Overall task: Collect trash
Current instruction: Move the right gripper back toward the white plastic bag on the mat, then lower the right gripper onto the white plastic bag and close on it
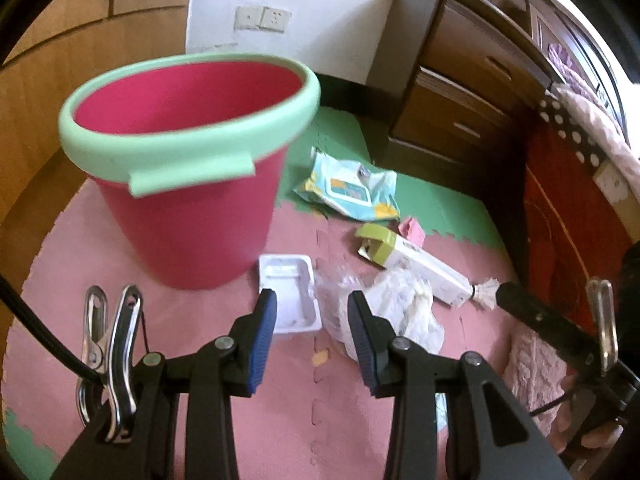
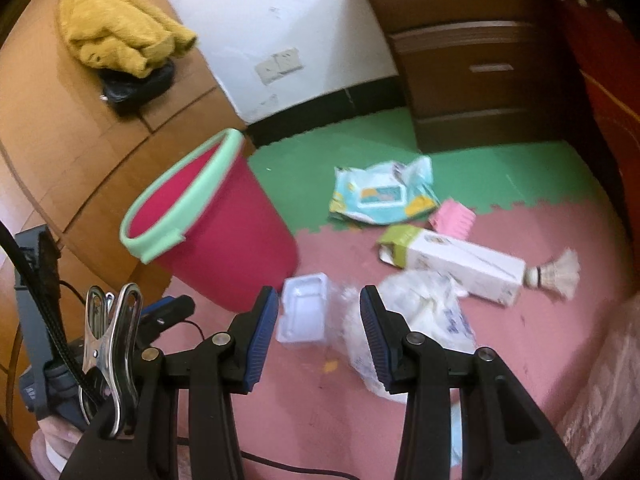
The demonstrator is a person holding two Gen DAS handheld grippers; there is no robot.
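A pink bucket with a mint-green rim stands on the pink foam mat. To its right lies the trash: a white plastic tray, a crumpled clear plastic bag, a white and green box, a shuttlecock, a wet-wipes pack and a small pink item. My left gripper hovers open over the tray and bag, holding nothing. My right gripper is open above the same spot, also holding nothing.
A wooden drawer cabinet stands behind on the green mat. A yellow cloth lies on a wooden surface at the left. A red panel with bedding borders the right. A wall socket sits low.
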